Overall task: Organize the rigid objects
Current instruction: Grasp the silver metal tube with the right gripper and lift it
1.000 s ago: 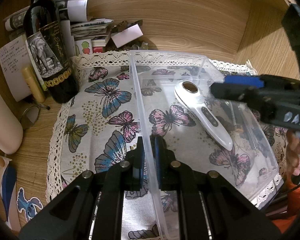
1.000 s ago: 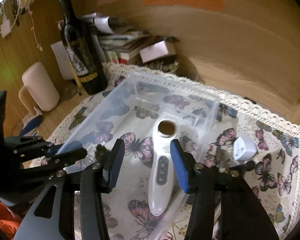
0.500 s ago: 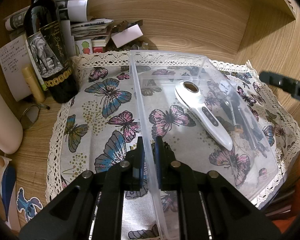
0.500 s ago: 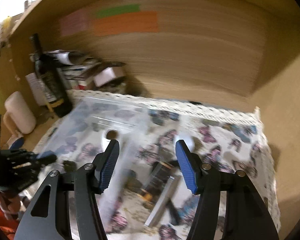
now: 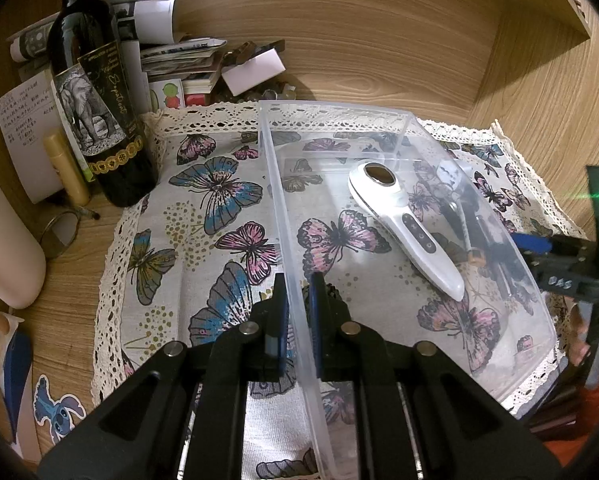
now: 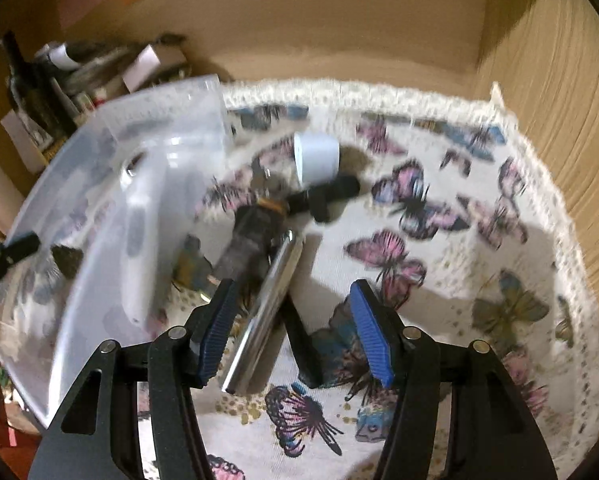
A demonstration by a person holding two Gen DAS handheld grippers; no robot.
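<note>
The right hand-held gripper [image 6: 293, 334] has swung off the clear plastic bin [image 5: 379, 120] to a chrome bar [image 6: 265, 312] lower centre — jaws just narrowed, not touching it. The left hand-held gripper [image 5: 297, 320] stays clamped on the bin's wall; a glossy white handheld device [image 5: 403, 228] lies inside.

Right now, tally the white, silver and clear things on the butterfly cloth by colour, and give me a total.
White: 2, the handheld device in the bin and the cap outside it
Silver: 1, the metal bar
Clear: 1, the plastic bin
Total: 4
The dark pieces beside the bar are too blurred to count.
</note>
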